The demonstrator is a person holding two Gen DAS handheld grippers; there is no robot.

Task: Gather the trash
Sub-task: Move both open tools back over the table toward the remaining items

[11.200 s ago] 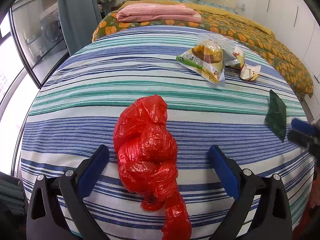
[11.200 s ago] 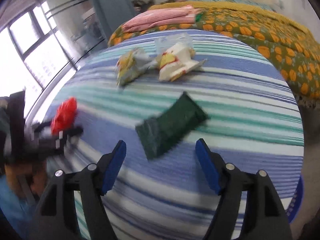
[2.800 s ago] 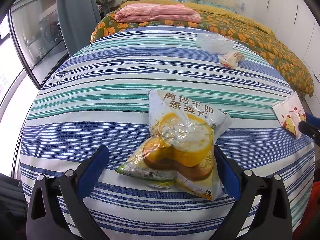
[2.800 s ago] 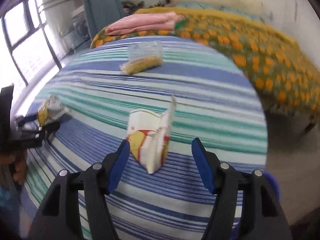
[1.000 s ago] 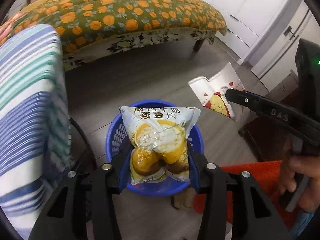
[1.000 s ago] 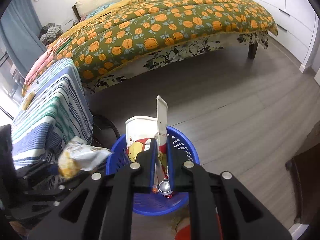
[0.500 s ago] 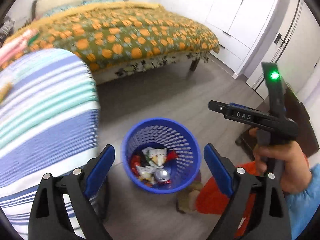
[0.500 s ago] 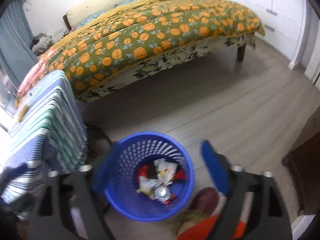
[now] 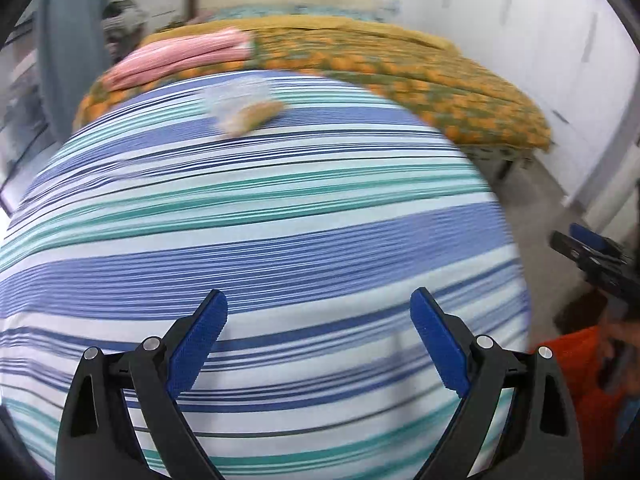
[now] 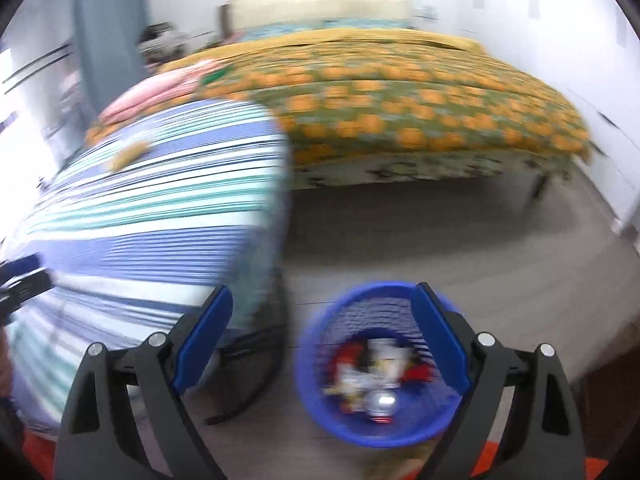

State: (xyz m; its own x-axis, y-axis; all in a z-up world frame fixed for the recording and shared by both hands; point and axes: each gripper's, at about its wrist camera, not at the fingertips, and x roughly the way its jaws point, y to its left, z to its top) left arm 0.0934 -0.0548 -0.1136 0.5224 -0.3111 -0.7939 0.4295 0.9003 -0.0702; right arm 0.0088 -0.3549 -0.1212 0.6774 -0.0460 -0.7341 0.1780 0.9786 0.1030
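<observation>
**Nearly done: one bag left on the table**

Room first. You're in a bedroom: a bed with an orange-flowered bedspread [image 10: 420,120] runs along the back, white cabinet doors [image 9: 560,60] on the right wall, a grey-blue curtain [image 10: 108,32] at the left, grey wood-look floor [image 10: 440,232] between the bed and you. Both views are motion-blurred, so fine detail is limited.

Work surface: the table with the blue, teal and white striped cloth [image 9: 260,220]. A folded pink striped cloth [image 9: 180,60] lies past its far edge, on the bed as far as I can tell.

Progress, my read:
- The blue basket [image 10: 320,412] on the floor, just beside the table's right edge, holds several wrappers and a can. That part is done.
- One item is left on the cloth: a clear plastic bag with something yellowish inside [image 9: 244,110], at the far side, well apart from both grippers. No other trash shows on the cloth.
- So one more pick and drop, if nothing lies out of view.

Grippers:
- Your left gripper [image 9: 318,340] is over the near edge of the cloth, jaws spread wide, nothing between them, pointed roughly at the bag.
- Your right gripper [image 10: 322,340] hangs above the floor near the basket, jaws also wide apart and empty; the basket shows between them and the right finger overlaps its rim in the view.

Next call: the left is lined up for the bag, with a long reach across.
</observation>
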